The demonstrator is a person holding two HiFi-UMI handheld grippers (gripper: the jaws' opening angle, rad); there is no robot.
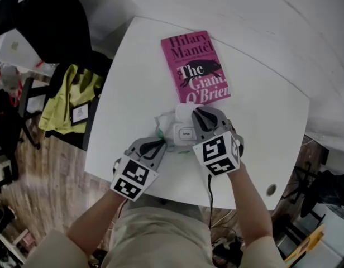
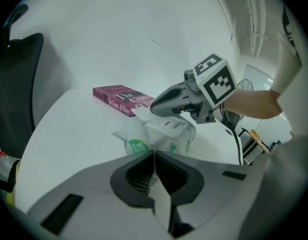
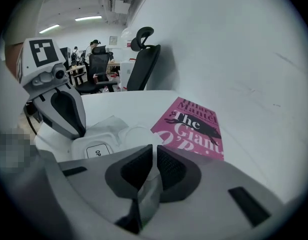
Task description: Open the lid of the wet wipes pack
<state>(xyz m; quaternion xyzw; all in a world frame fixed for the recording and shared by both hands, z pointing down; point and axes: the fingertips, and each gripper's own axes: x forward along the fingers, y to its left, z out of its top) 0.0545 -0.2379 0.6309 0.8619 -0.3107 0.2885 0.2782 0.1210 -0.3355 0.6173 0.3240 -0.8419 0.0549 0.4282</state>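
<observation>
You have the wet wipes pack (image 1: pixel 167 128) lying on the bench (image 1: pixel 133 82) just off the near edge of the book (image 1: pixel 194 66), with its lid (image 1: pixel 185 120) on top and the OPEN tab (image 1: pixel 186 132) facing up. Your left hand-held gripper (image 1: pixel 161 144) sits at the pack's corner farthest from the book, jaws together and, it seems, nipping the crimped edge. That looks meant to pin the soft pack while the lid gets pulled. Your right hand-held gripper (image 1: pixel 197 112) hangs over the lid's end nearest the book, jaws a sliver apart with nothing caught between them. The lid appears to lie flat, so it probably needs a bite on the tab, which sits just short of those jaws, on the side away from the book.
</observation>
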